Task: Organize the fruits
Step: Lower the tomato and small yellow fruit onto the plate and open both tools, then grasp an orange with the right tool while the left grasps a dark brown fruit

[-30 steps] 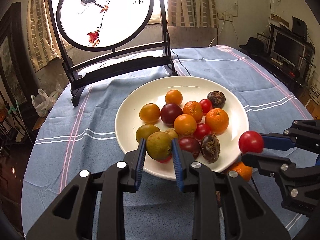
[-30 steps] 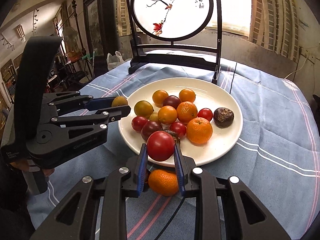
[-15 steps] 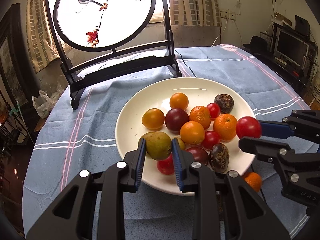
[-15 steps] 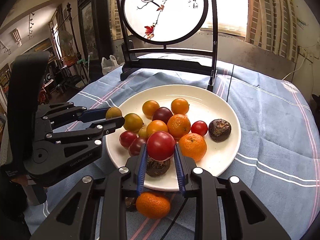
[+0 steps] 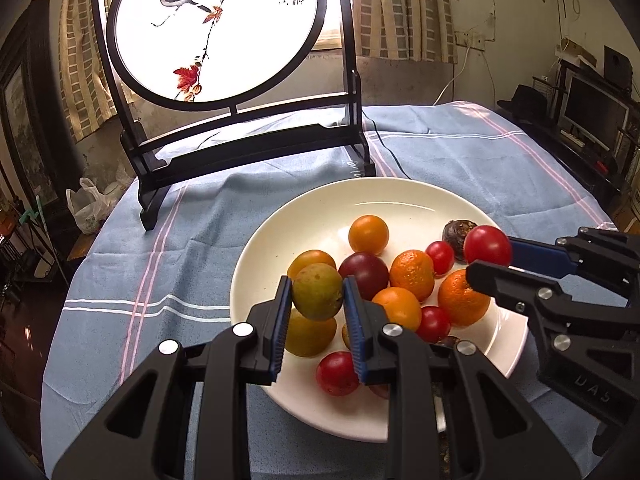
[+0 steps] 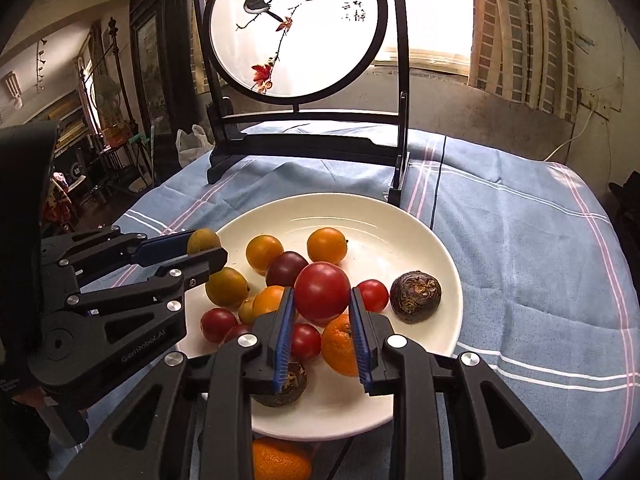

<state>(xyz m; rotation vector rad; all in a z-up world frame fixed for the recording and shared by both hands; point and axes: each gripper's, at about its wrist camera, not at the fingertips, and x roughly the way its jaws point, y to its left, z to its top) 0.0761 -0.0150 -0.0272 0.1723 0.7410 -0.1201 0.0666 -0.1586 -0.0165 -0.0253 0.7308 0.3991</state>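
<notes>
Both my grippers have moved forward over the round white plate (image 5: 400, 196) | left gripper (image 5: 317, 300) clamps a round green-brown fruit (image 5: 317, 297) | right gripper (image 6: 322, 300) clamps a glossy red tomato (image 6: 322, 290), above the piled fruit.

Lived-in home (curtains (image 5: 404, 12), television (image 5: 592, 110))

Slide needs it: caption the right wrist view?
Right tool carries a red tomato over the fruit plate.
</notes>
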